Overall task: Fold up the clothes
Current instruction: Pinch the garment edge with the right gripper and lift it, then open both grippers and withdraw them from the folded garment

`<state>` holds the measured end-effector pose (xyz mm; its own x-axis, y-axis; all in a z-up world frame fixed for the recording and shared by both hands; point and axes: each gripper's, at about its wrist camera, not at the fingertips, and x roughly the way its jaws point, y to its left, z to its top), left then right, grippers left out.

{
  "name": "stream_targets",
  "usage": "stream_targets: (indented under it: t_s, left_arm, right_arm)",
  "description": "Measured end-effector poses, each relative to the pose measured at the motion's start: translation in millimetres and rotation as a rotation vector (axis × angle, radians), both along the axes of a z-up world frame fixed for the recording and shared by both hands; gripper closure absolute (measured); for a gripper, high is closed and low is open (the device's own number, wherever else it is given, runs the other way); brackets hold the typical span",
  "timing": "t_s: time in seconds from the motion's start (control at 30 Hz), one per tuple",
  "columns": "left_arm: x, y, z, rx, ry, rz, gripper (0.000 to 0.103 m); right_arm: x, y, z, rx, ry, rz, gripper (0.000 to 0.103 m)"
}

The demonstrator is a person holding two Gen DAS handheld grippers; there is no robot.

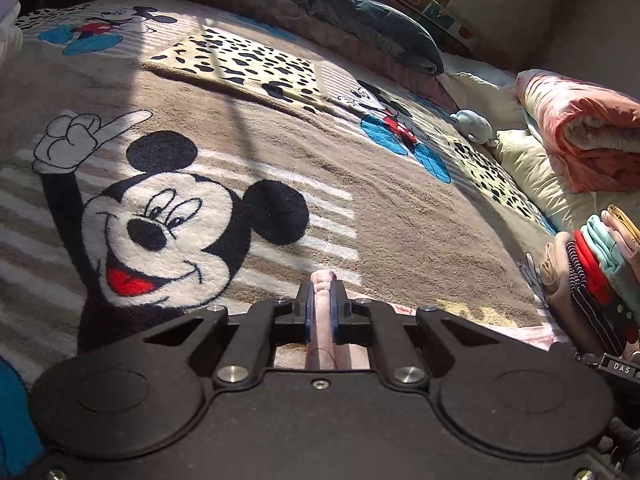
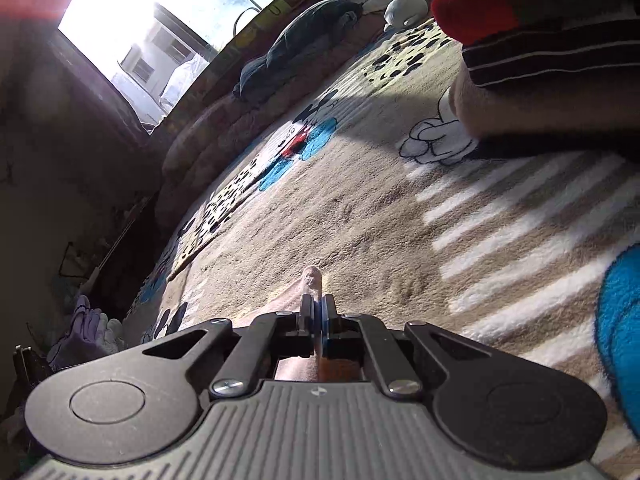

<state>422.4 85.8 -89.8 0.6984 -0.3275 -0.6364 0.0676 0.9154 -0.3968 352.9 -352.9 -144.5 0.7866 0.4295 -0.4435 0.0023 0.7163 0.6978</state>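
— What have I got in the left gripper (image 1: 321,300)?

— Its jaws are clenched on a bunched edge of the pink garment (image 1: 322,284). The fold pokes out just past the tips, and more of it trails to the right of the jaws over the blanket (image 1: 360,208) on the bed.

— And the right gripper (image 2: 318,312)?

— Same garment (image 2: 310,280), I judge. Those jaws are pinched tight on a thinner edge, with cloth running off to their left.

— How will it handle?

— Soft, light and limp, I'd say; it will sag between my two grips. I'd hold it by the edges or corners and keep it taut.

— Its look?

— Pale pink, slightly fuzzy, creased where it's pinched. The folded stack (image 1: 592,280) sits well to the right of the left jaws.
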Motion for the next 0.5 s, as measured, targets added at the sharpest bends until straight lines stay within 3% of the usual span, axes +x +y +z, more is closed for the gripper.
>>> stream_targets:
  t_s: [0.27,0.33,0.4,0.5]
  left_arm:
    - [5,1,-8,0.047,0.044,0.021,0.092]
    - [-1,8,1,0.059,0.013,0.066,0.091]
    - [-9,14,10,0.069,-0.016,0.086,0.091]
    - [-25,16,21,0.040,-0.052,0.051,0.091]
  right_arm:
    - [7,5,-7,-0.052,0.079,-0.032,0.097]
    - [2,3,2,-0.078,0.069,-0.083,0.089]
    - [-4,3,13,-0.103,0.022,-0.093,0.070]
    - [-11,15,31,-0.146,-0.054,-0.029,0.070]
